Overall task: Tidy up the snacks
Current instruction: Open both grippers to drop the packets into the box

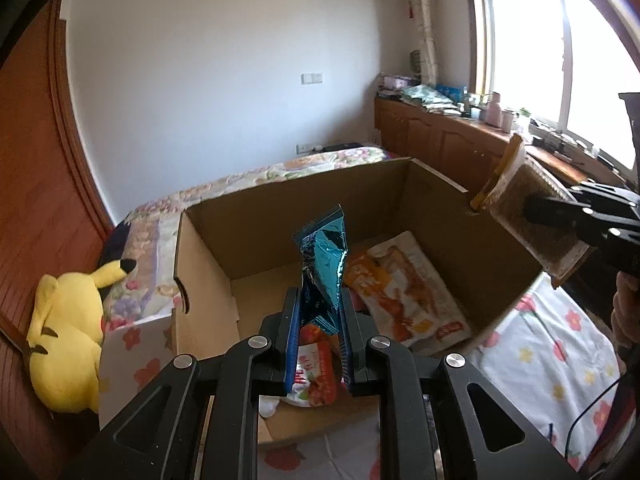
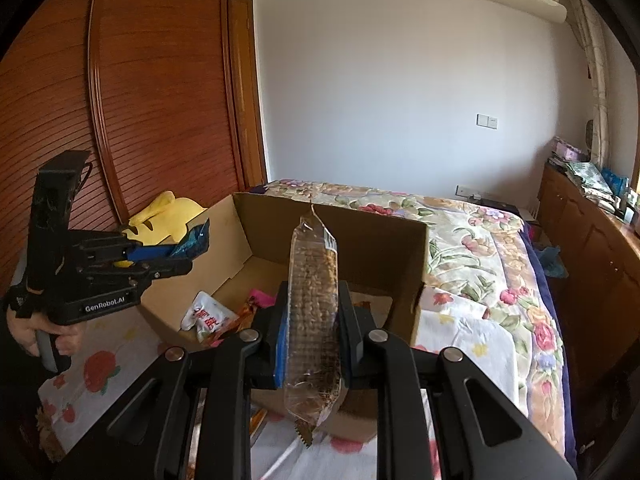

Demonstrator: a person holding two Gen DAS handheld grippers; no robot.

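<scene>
Left gripper (image 1: pixel 318 316), nearest the lens in the left wrist view, clamped tight on a blue foil snack packet (image 1: pixel 322 268) that stands upright between its pads, poised over the open cardboard box (image 1: pixel 304 216). Right gripper (image 2: pixel 314 320), likewise closed, pinching a clear packet of grain bar (image 2: pixel 314 304) edge-on; in the left wrist view this packet sits at the box's right rim. The box rests on a bed with a floral cover (image 2: pixel 480 248). Already inside: an orange-and-white pouch (image 1: pixel 404 288) flat on the box floor and a red-and-white packet (image 1: pixel 316 372) near the front wall. A yellow plush toy (image 1: pixel 68 328) lies beside the box, outside it.

Step in hand, as judged: carrying both snacks to the box for deposit. The next move calls for lowering each packet past the rim onto bare cardboard, then parting the jaws; the light foil may cling to a pad.
</scene>
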